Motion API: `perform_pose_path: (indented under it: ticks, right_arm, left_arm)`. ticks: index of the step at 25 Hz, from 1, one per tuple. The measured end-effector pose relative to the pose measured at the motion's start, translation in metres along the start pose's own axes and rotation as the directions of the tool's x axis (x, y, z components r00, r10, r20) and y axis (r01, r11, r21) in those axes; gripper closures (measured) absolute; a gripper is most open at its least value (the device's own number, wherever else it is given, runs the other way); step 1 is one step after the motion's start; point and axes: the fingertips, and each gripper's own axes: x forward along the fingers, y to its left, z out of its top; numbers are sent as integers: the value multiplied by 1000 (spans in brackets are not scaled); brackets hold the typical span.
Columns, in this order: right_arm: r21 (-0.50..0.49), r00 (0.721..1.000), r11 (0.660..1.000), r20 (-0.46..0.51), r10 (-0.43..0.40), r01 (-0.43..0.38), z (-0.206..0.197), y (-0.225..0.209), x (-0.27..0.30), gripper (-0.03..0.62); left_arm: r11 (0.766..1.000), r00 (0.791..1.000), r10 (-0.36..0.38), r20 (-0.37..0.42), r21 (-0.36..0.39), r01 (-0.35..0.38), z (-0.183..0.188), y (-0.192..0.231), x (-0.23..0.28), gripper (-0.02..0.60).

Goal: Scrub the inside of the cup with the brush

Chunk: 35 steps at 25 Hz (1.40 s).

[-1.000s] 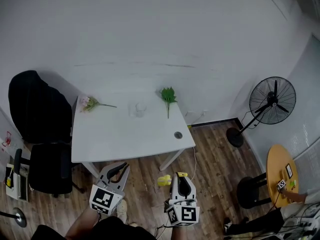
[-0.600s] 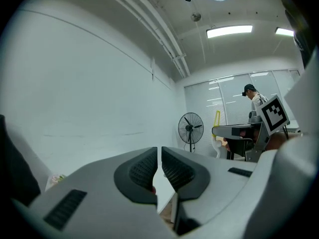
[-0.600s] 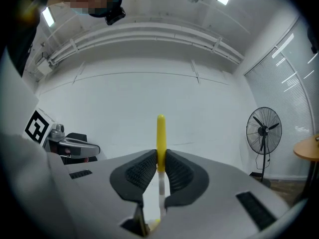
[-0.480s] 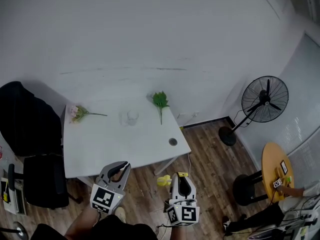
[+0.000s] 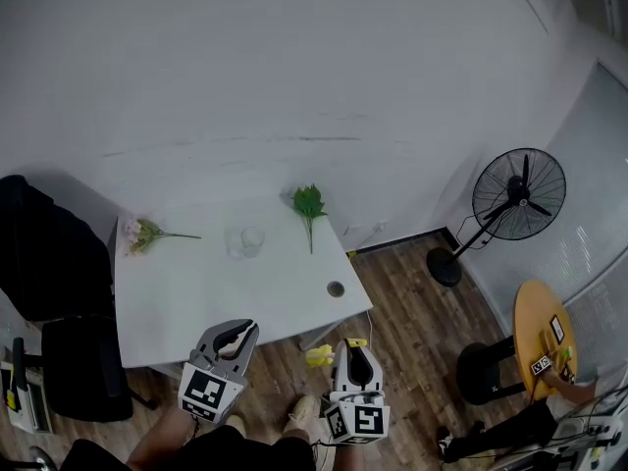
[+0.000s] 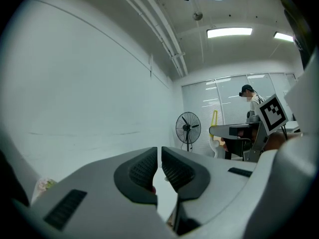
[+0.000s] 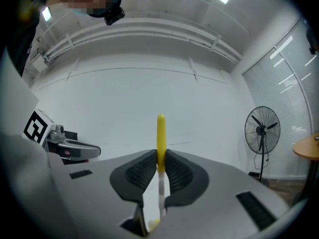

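A clear cup [image 5: 245,241] stands on the white table [image 5: 216,292], toward its far side. Both grippers hang low in front of the table, well short of the cup. My right gripper [image 5: 355,359] [image 7: 160,159] is shut on the brush [image 7: 160,133]. Its yellow handle sticks up between the jaws, and its yellow head [image 5: 319,355] shows beside the gripper. My left gripper [image 5: 234,340] [image 6: 159,158] is shut with nothing between its pads.
On the table lie a pink flower [image 5: 137,232], a green leaf sprig [image 5: 308,204] and a cable hole [image 5: 336,288]. A black chair [image 5: 59,361] stands at the left. A floor fan [image 5: 518,196], a black stool [image 5: 481,373] and a round wooden table [image 5: 545,337] stand at the right.
The table, cup and chair have slid left in the head view. Both grippers keep their place and state. A foot now shows at the bottom.
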Motion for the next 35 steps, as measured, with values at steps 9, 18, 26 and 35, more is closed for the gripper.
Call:
perform_pose_path:
  ticks: [9, 18, 26, 35]
  right_arm:
    - [-12, 997, 997, 2, 73, -73, -4, -56, 79, 526]
    - [3, 979, 979, -6, 202, -202, -3, -106, 166, 526]
    - [17, 950, 950, -7, 313, -313, -5, -136, 217, 526]
    - [33, 895, 895, 4, 446, -446, -9, -141, 248, 527]
  left_arm:
    - [998, 998, 66, 10, -7, -66, 0, 15, 83, 538]
    - [984, 984, 175, -15, -17, -176, 11, 32, 166, 538]
    - [955, 955, 296, -31, -23, -297, 12, 42, 206, 538]
    - [905, 904, 425, -43, -21, -426, 9, 44, 217, 538]
